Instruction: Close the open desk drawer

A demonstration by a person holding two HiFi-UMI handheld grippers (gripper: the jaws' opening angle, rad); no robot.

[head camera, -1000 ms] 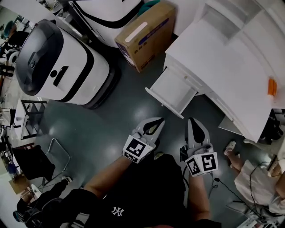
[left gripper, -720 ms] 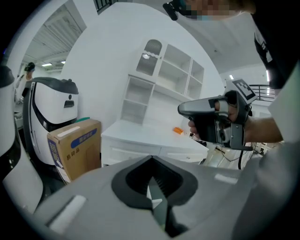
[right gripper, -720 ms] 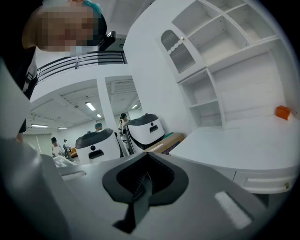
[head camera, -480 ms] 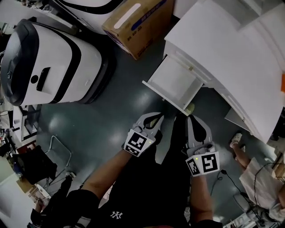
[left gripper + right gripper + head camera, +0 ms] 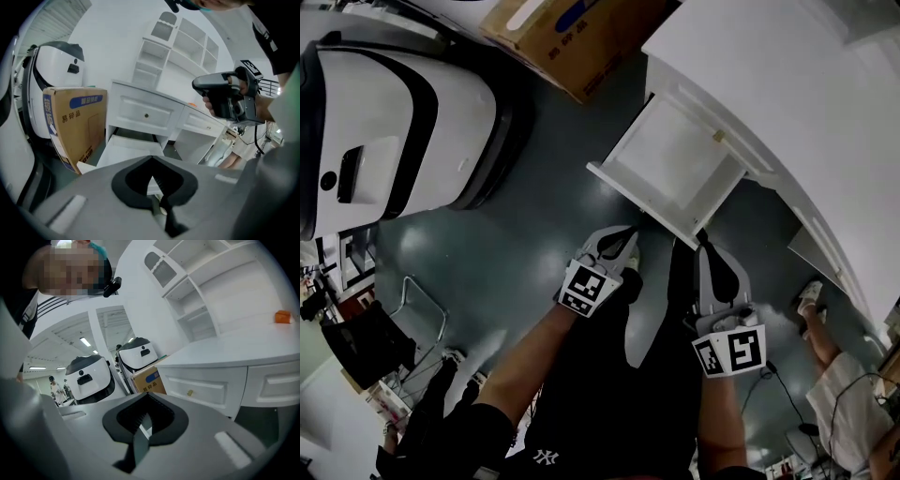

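Observation:
The white desk (image 5: 787,103) has one drawer (image 5: 675,169) pulled out and empty; its front panel (image 5: 639,204) faces me. My left gripper (image 5: 622,234) is shut and empty, its tip just short of the panel's near edge. My right gripper (image 5: 705,249) is also shut and empty, its tip close to the drawer's right corner. In the left gripper view the open drawer (image 5: 129,149) lies just beyond the closed left gripper (image 5: 152,159), and the right gripper (image 5: 225,96) is held in a hand. The right gripper (image 5: 146,395) points at a closed desk drawer (image 5: 201,387).
A large white-and-black robot (image 5: 394,103) and a cardboard box (image 5: 567,33) stand on the dark floor left of the drawer. A metal chair (image 5: 417,314) is at lower left. A person's foot (image 5: 811,298) is at right. An orange object (image 5: 282,316) sits on the desk.
The view has closed in on the desk: the open drawer is larger and nearer to both gripper tips. Both grippers stay shut.

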